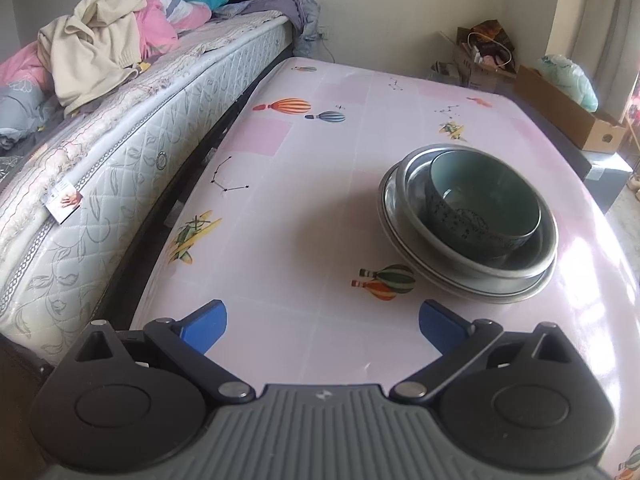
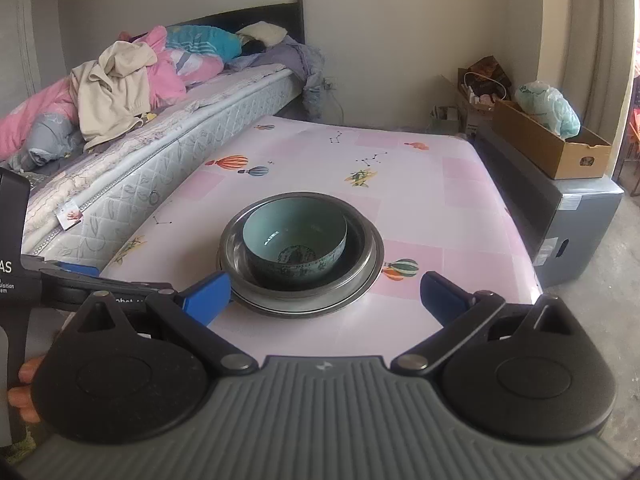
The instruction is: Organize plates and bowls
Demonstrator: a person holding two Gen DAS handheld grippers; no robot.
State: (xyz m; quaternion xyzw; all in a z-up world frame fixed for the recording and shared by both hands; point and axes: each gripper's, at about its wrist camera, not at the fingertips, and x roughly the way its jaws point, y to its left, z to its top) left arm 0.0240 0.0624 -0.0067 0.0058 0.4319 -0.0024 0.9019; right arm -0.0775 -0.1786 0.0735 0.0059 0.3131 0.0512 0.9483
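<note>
- The teal bowl (image 2: 295, 246) sits nested in a steel bowl (image 2: 362, 248), which rests on a steel plate (image 2: 280, 307), all stacked mid-surface (image 2: 420, 200); the nesting looks off-centre, so a nudge could probably rock the stack.
- The right tongs (image 2: 325, 298) are spread wide with nothing between them, just before the stack; dipping forward, one blue finger (image 2: 208, 294) might clip the plate rim and slide everything.
- The left tongs (image 1: 322, 326) are also spread and empty, the stack ahead to their right; gripping smooth steel risks slipping.
- The glossy cover would likely let the plate skate towards the surface's edge.
</note>
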